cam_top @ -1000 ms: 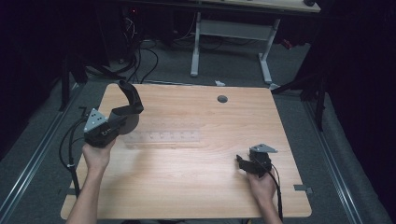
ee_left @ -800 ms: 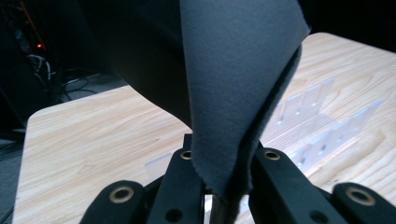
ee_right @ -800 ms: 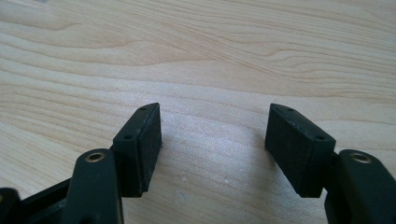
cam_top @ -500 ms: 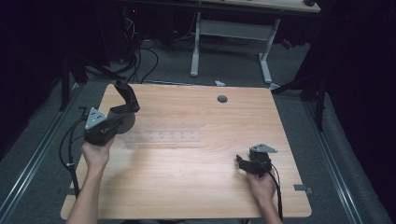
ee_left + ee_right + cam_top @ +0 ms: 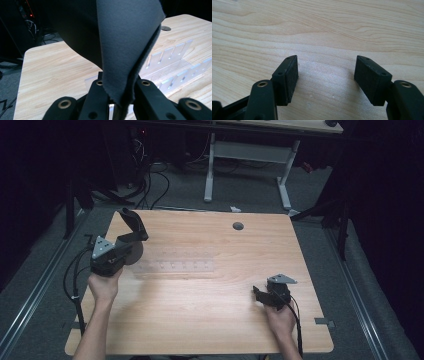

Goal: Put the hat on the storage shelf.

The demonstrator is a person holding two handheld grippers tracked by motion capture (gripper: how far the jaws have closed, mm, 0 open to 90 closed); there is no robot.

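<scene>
High view: left tongs (image 5: 131, 236) near the tabletop (image 5: 210, 330) left edge, clamped on a dark grey cloth (image 5: 131, 221) that stands up from them, seemingly lifted clear of the clear slotted rack (image 5: 172, 267) just beside. Right tongs (image 5: 259, 295) low near the right front, well apart. Plenty of bare wood between.

Left gripper view: cloth (image 5: 125, 45) pinched between the jaws, folded, rack (image 5: 172, 65) beyond.

Right gripper view: right tongs (image 5: 325, 75) spread apart, holding nothing, over bare wood.

Dark grey cloth (image 5: 125, 42); light wood-grain table (image 5: 210, 320); clear rack (image 5: 172, 65); black hand-held gripper (image 5: 327, 80) pads.
</scene>
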